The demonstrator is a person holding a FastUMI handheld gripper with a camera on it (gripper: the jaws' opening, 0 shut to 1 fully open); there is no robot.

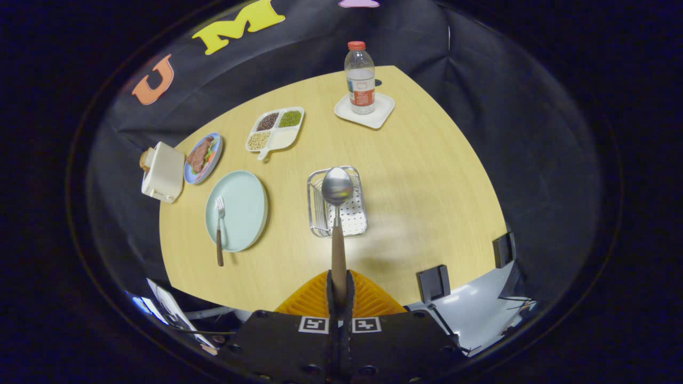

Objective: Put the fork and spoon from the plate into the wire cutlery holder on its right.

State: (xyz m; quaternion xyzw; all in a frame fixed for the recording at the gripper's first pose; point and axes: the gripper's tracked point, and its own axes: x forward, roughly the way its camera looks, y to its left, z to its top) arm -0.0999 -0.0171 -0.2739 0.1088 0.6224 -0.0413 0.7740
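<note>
My gripper (339, 288) is shut on the wooden handle of the spoon (337, 213), held high above the table. The spoon's metal bowl points forward and lies over the wire cutlery holder (356, 213), a shiny rectangular basket straight ahead of the fingers. To the holder's left lies the pale green plate (243, 205). The fork (219, 229) rests on that plate's left side, tines away from me, its wooden handle sticking out past the near rim onto the table.
On the wooden table (427, 181) beyond the plate stand a blue dish of food (203, 157), a white toaster (161, 172), and a divided tray of beans (275, 130). A water bottle (360, 77) stands on a white coaster at the far end. Black clamps (433, 282) grip the near right edge.
</note>
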